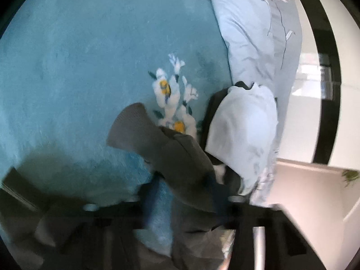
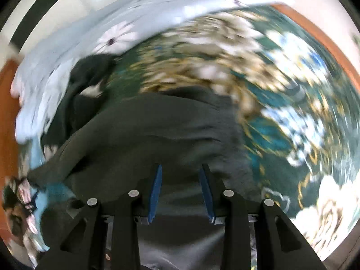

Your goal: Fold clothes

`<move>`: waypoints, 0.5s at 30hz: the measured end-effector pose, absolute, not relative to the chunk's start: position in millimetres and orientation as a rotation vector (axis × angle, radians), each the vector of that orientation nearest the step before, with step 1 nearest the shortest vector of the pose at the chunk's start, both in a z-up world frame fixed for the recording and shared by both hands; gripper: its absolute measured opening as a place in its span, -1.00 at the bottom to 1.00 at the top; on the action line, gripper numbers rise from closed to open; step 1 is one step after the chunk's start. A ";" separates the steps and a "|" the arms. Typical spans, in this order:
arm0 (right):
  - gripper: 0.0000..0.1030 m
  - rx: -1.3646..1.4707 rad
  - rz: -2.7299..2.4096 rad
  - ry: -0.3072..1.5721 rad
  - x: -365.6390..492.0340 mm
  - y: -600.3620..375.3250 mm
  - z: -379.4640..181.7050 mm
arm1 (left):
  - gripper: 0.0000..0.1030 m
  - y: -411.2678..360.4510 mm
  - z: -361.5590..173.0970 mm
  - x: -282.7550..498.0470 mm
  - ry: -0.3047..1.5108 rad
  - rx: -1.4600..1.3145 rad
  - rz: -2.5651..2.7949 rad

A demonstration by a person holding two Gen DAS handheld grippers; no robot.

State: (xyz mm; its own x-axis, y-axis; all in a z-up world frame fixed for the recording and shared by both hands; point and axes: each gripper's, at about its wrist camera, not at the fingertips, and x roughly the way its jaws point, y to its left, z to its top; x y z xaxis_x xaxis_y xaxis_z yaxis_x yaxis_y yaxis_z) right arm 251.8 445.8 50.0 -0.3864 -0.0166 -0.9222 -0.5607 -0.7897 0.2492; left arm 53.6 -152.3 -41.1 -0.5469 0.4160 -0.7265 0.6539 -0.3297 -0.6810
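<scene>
Left fingers (image 1: 180,180) clamp the grey garment (image 1: 171,148); right fingers (image 2: 181,191) apart above it

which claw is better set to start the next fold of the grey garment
Left, probably. The left claw looks shut on a bunched edge of the grey garment, ready to carry it over. The right claw hangs open above flat cloth, gripping nothing.

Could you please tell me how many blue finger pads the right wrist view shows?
2: one pad left of the gap, the other right of it, over the grey garment.
</scene>
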 end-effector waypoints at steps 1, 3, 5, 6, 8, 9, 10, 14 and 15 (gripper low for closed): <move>-0.31 -1.487 2.217 0.793 254.4 446.6 48.2 | -0.79 -151.4 -37.6 54.8 1.674 1.387 -2.002; -0.31 -1.485 2.219 0.821 252.1 444.1 45.3 | -0.84 -150.0 -28.3 61.3 1.651 1.353 -2.042; -0.31 -1.494 2.252 0.856 243.6 437.6 42.5 | -0.86 -151.4 -14.3 73.6 1.661 1.308 -2.068; -0.31 -1.503 2.279 0.872 237.4 432.3 41.4 | -0.87 -153.3 -5.1 82.9 1.691 1.278 -2.073; -0.31 -1.525 2.357 0.846 222.0 415.5 44.4 | -0.87 -155.5 25.4 110.4 1.761 1.202 -2.098; -0.31 -1.536 2.398 0.830 214.1 406.7 46.2 | -0.87 -156.0 37.4 117.5 1.763 1.181 -2.111; -0.31 -1.541 2.429 0.816 208.7 399.6 47.6 | -0.87 -156.4 45.8 119.0 1.740 1.175 -2.122; -0.31 -1.566 2.532 0.815 185.6 375.5 45.8 | -0.86 -163.3 42.9 88.4 1.572 1.267 -2.110; -0.31 -1.582 2.546 0.821 176.2 370.2 42.6 | -0.86 -165.3 33.1 74.6 1.529 1.313 -2.083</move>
State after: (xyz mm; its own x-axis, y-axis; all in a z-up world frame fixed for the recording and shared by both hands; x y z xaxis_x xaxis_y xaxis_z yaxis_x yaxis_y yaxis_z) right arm 176.2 370.2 42.6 -0.4813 -0.2415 -0.8427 -0.2966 -0.8598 0.4158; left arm 74.6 -165.3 33.1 -0.5661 0.2977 -0.7687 0.6440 -0.4224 -0.6378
